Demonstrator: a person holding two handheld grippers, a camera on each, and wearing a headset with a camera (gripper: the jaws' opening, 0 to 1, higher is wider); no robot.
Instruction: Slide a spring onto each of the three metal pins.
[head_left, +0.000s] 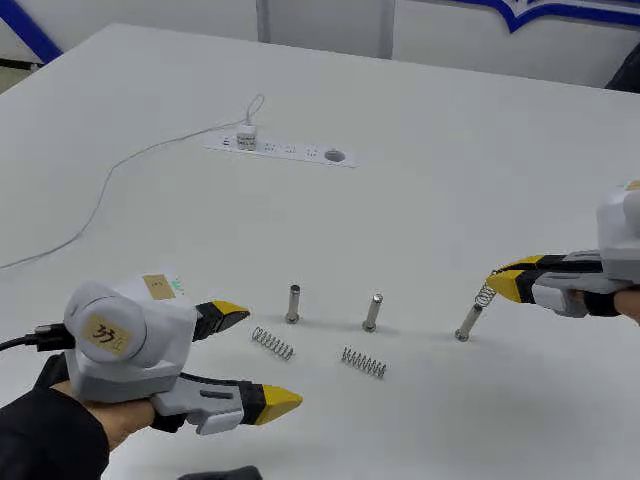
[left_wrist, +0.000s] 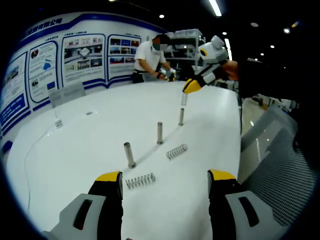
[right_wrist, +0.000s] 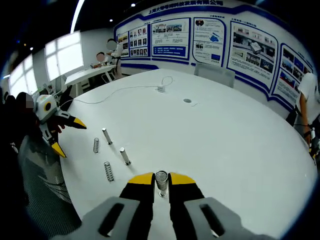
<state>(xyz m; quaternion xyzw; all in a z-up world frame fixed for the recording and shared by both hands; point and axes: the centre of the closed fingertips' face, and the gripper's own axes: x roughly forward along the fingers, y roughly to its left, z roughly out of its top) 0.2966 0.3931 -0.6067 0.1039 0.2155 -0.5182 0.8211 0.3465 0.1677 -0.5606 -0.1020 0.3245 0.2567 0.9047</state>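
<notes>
Right gripper holds a spring over the rightmost pin on a white table.
Its fingers are clenched on the spring, which hangs just at the pin's 1 o'clock. To seat it well, centre the coil over the pin tip, slide it down along the pin, and let go only once it is on. The left gripper, fingers released and empty, hovers at 8 o'clock of two loose springs beside two bare pins.
</notes>
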